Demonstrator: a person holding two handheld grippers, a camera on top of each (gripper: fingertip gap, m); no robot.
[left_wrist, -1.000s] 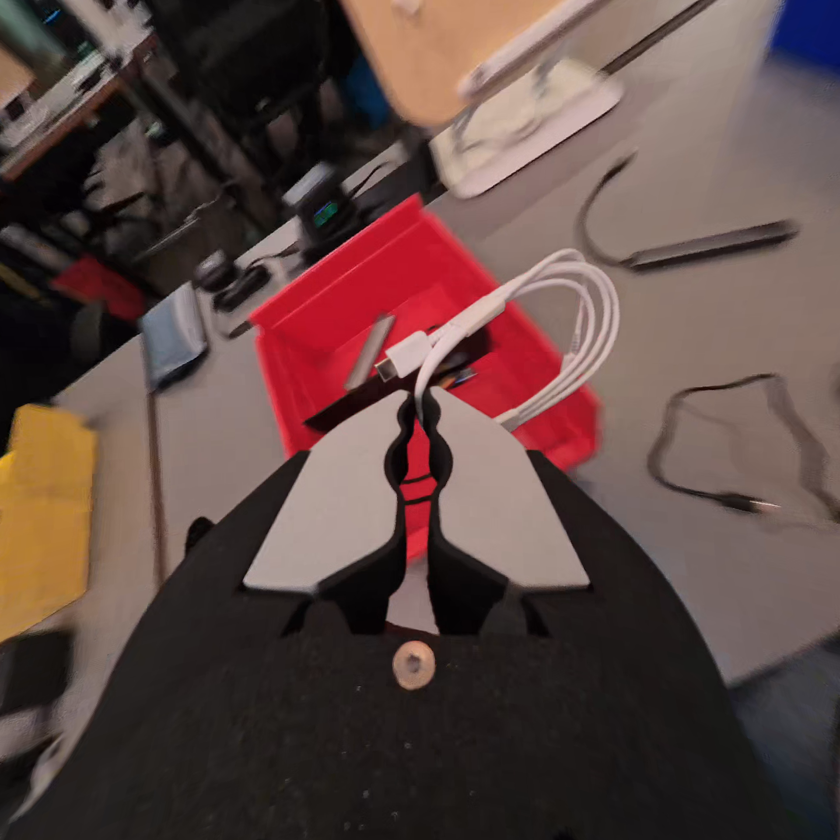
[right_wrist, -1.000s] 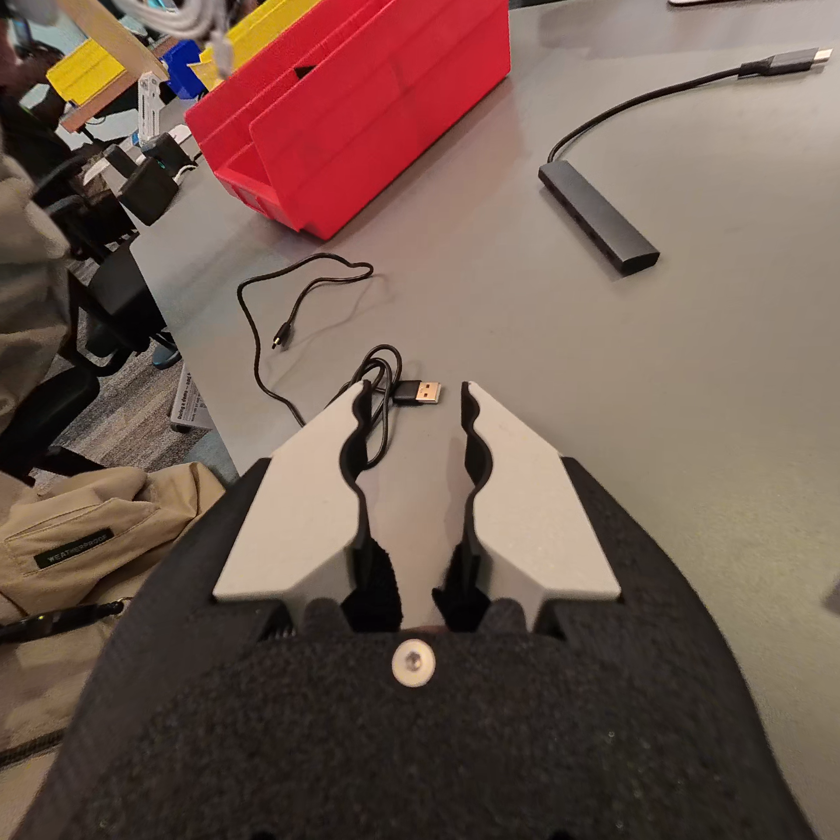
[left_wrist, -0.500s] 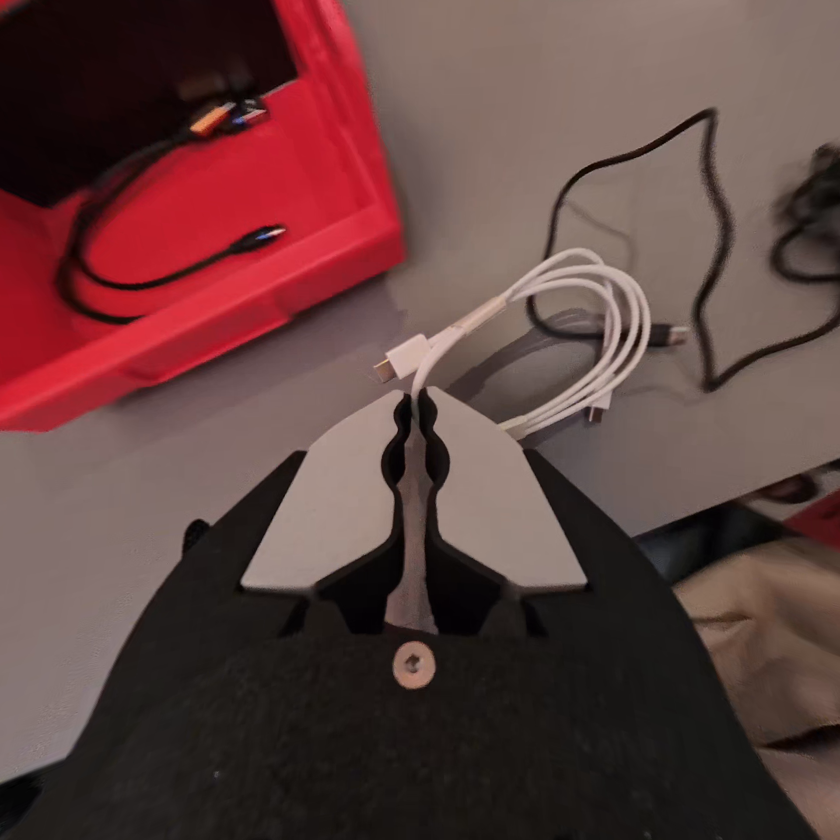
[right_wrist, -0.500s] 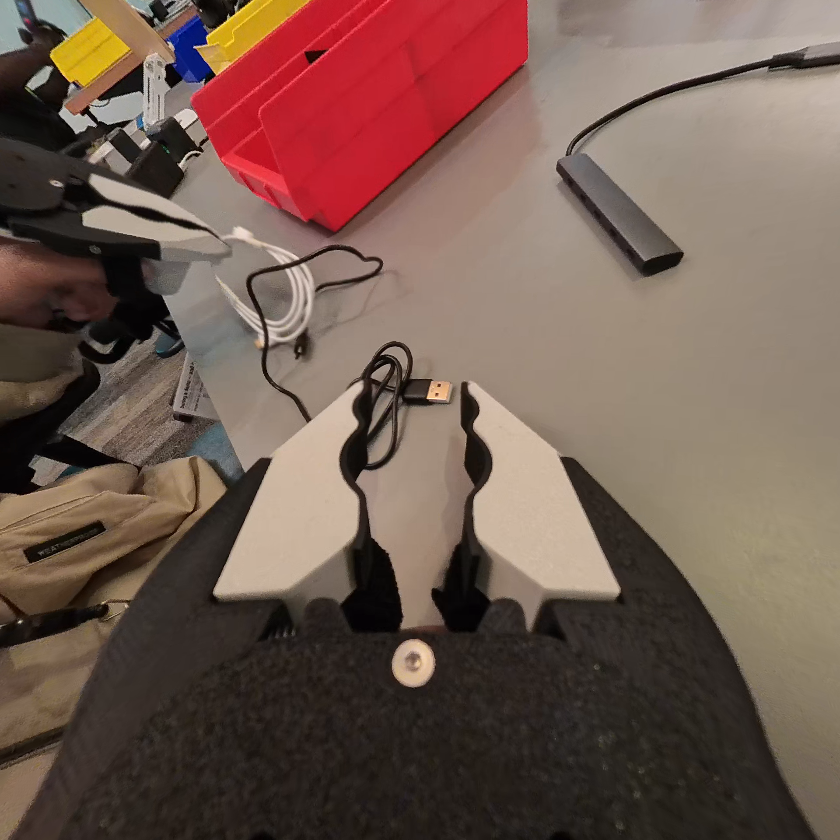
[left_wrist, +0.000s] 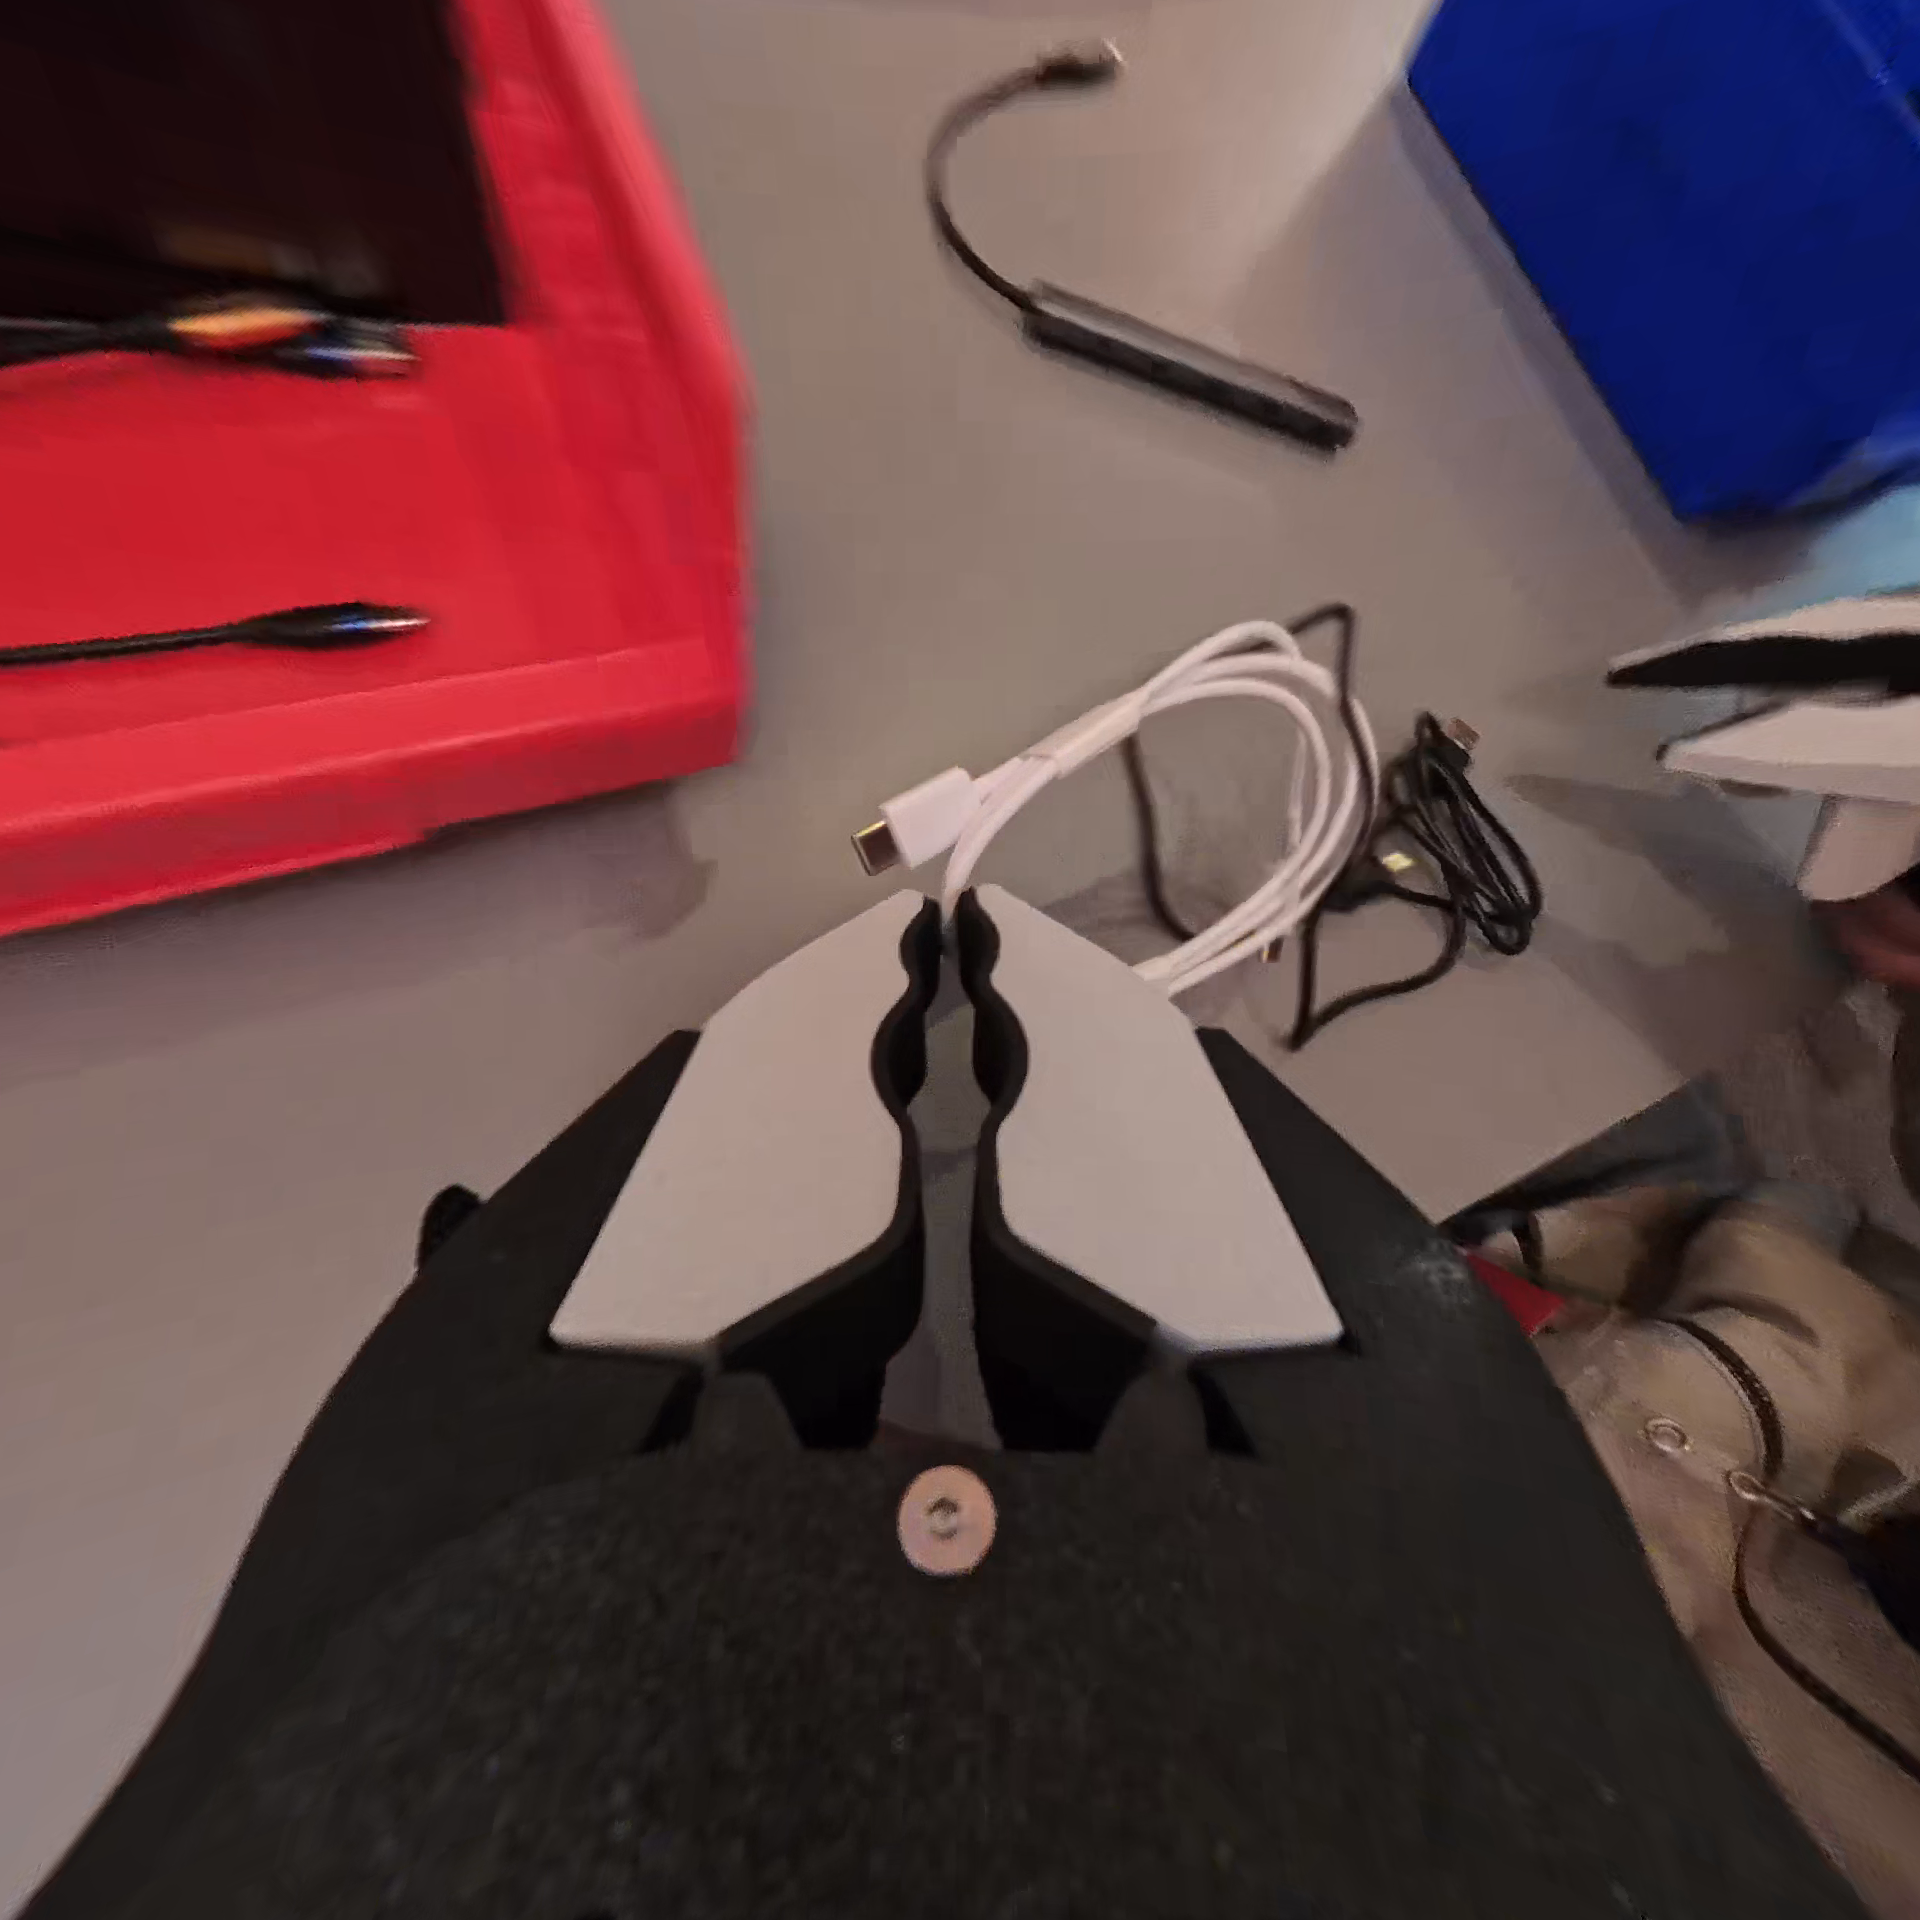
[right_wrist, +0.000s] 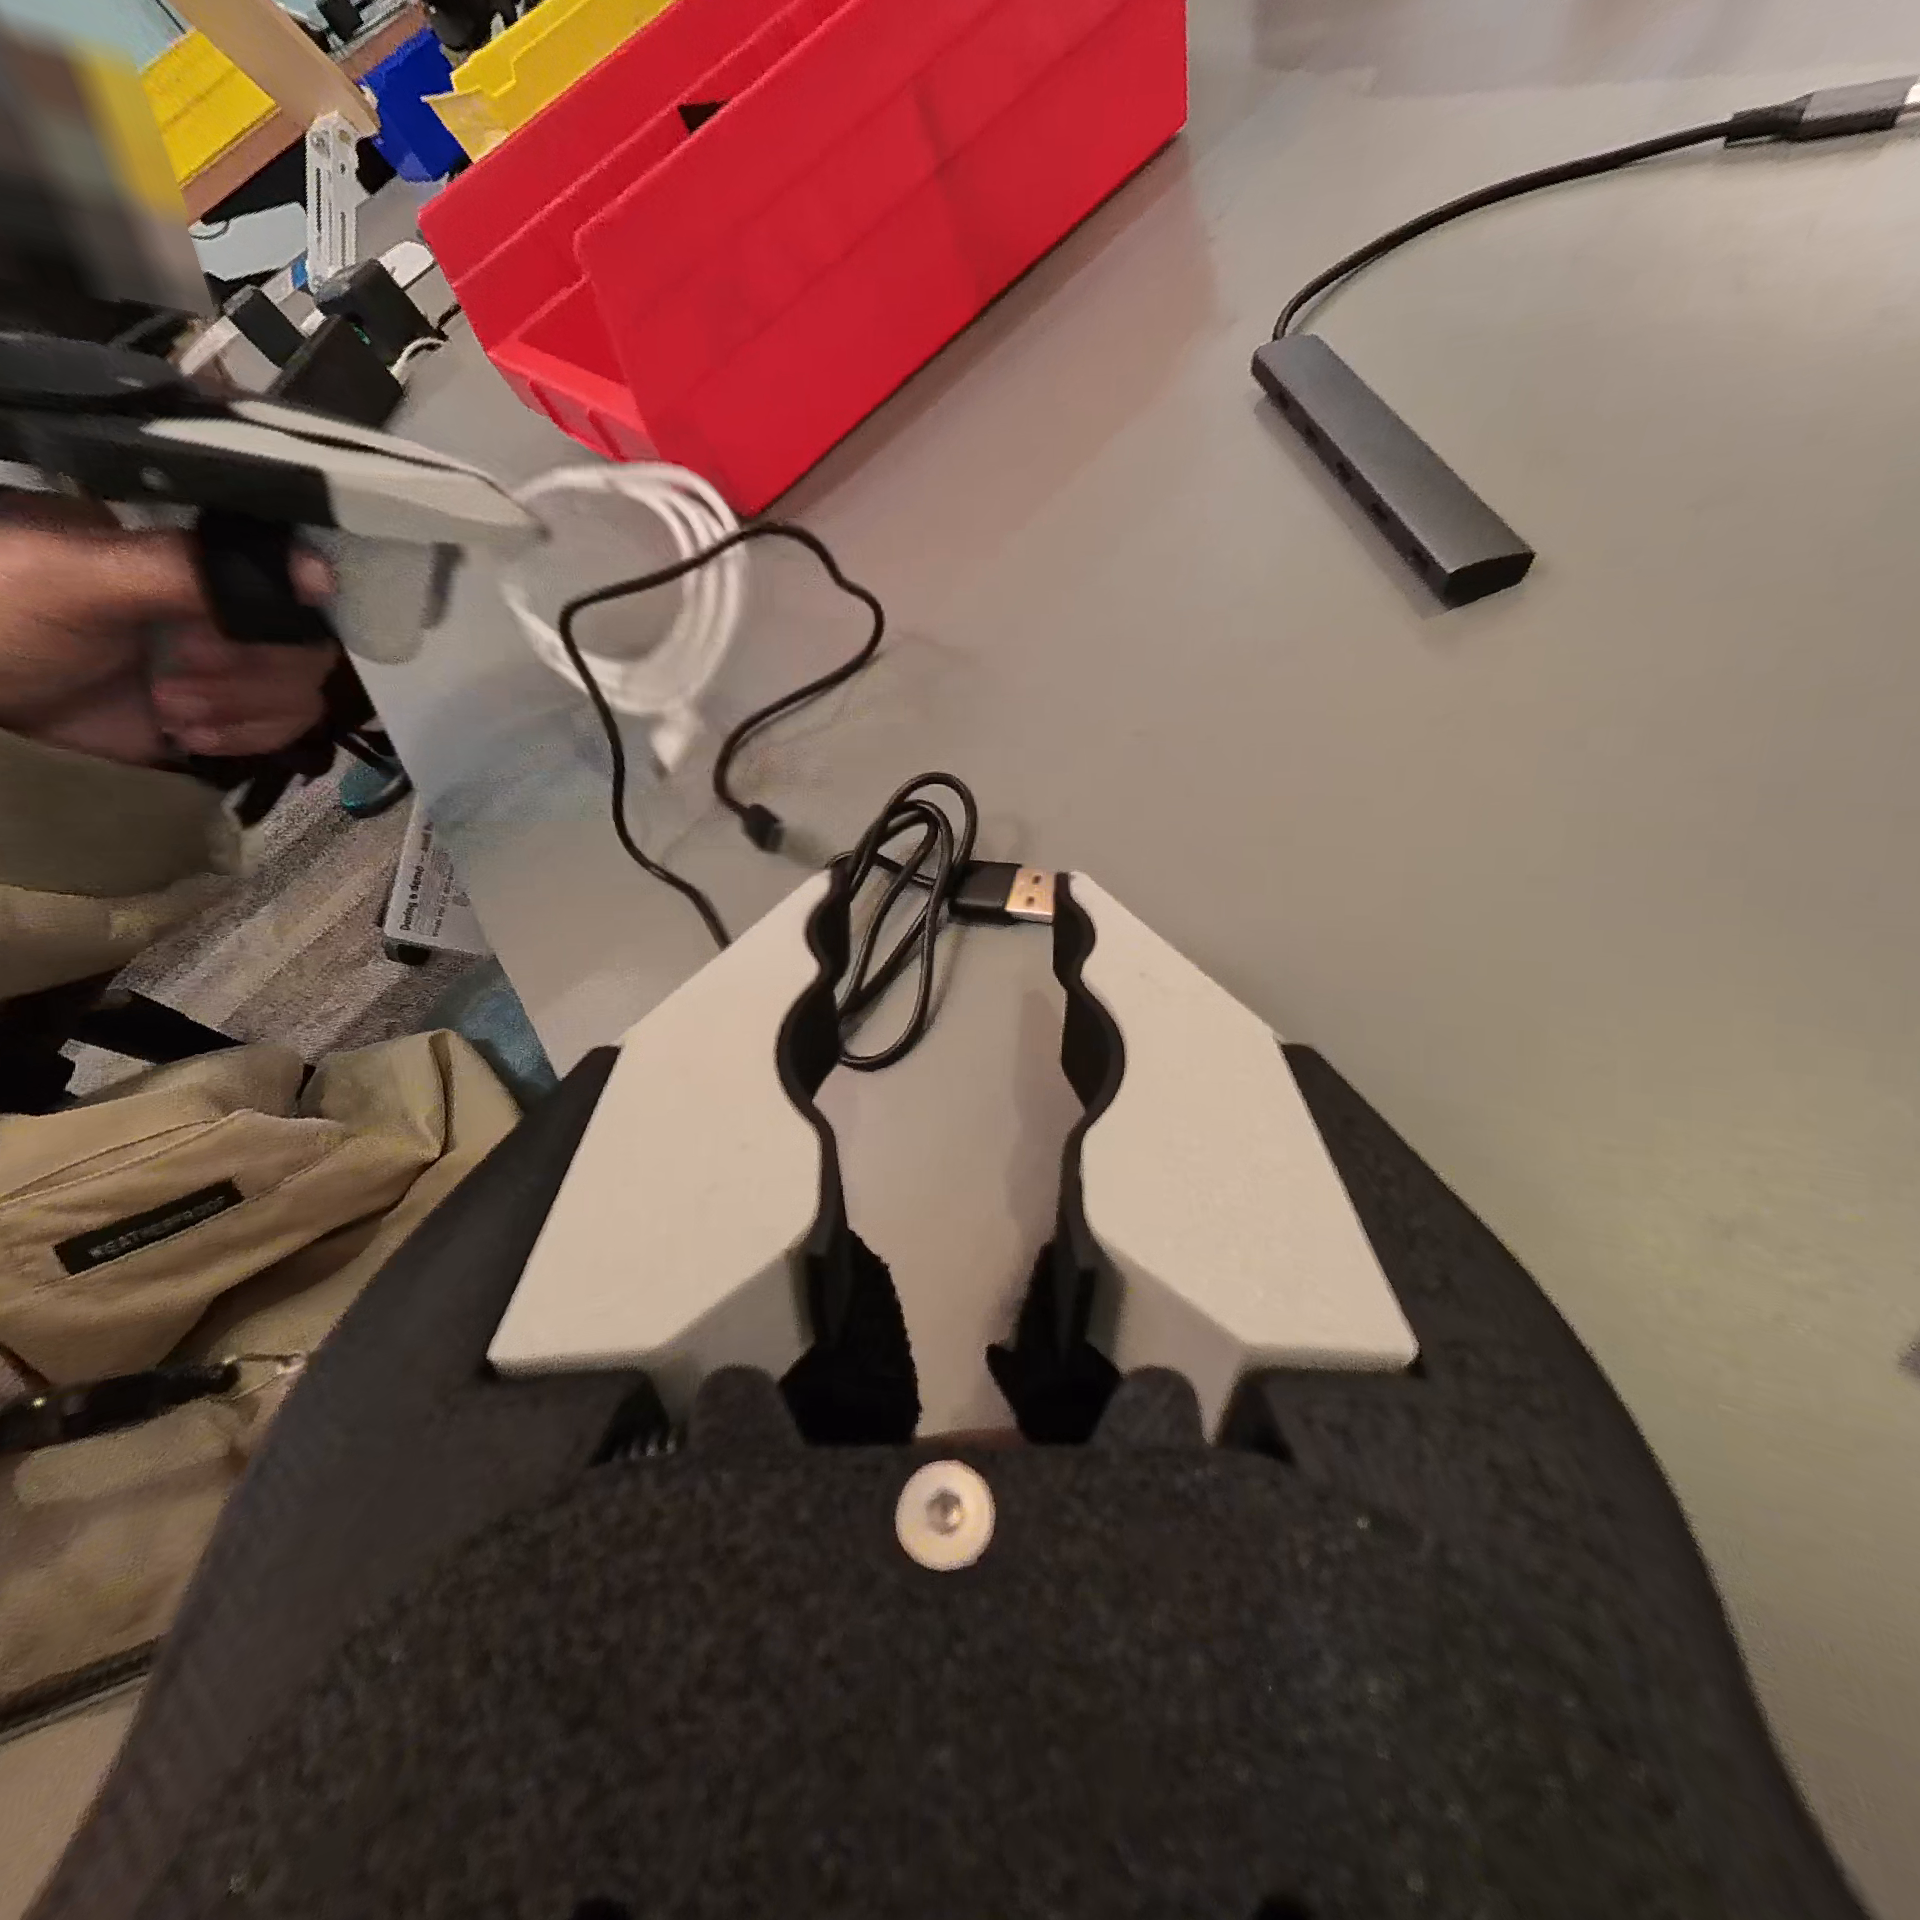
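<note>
Left gripper (left_wrist: 948, 914) pinches white cable (left_wrist: 1247, 790); right gripper (right_wrist: 948, 899) straddles black cable (right_wrist: 904, 925).

The table (right_wrist: 1455, 935) is plain grey. The big bin (left_wrist: 312, 520) is bright red, and another bin (left_wrist: 1714, 239) is deep blue. The coiled cable (left_wrist: 1226, 790) is white with a shiny silver tip. The bundled cable (right_wrist: 904, 914) is black with a silver and gold plug. The hub (right_wrist: 1392, 473) is dark grey. Each gripper has pale grey fingers (right_wrist: 1195, 1143) on a speckled black body. The jacket (right_wrist: 208, 1195) is tan.
</note>
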